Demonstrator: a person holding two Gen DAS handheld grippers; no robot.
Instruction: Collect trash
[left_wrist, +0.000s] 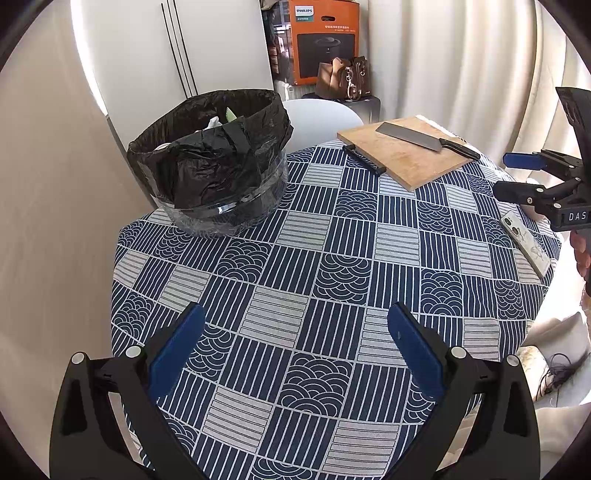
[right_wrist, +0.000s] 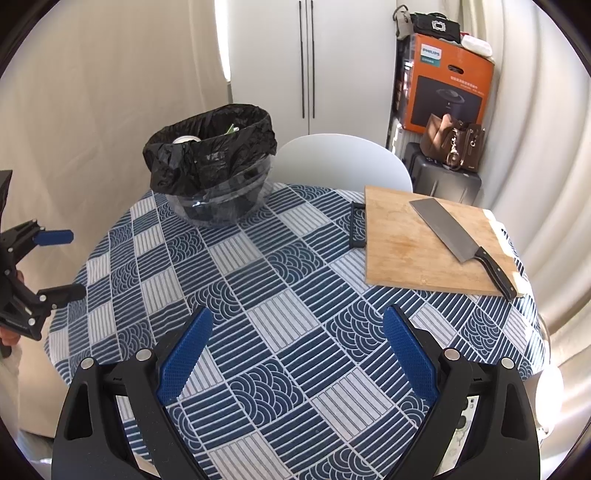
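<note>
A clear bin lined with a black bag stands at the table's far left; it also shows in the right wrist view. White and green scraps lie inside it. My left gripper is open and empty above the patterned tablecloth. My right gripper is open and empty above the same cloth. Each gripper shows in the other's view, the right one at the right edge, the left one at the left edge.
A wooden cutting board with a cleaver lies at the far right of the table. A black handle lies beside the board. A phone lies near the right edge. A white chair stands behind the table.
</note>
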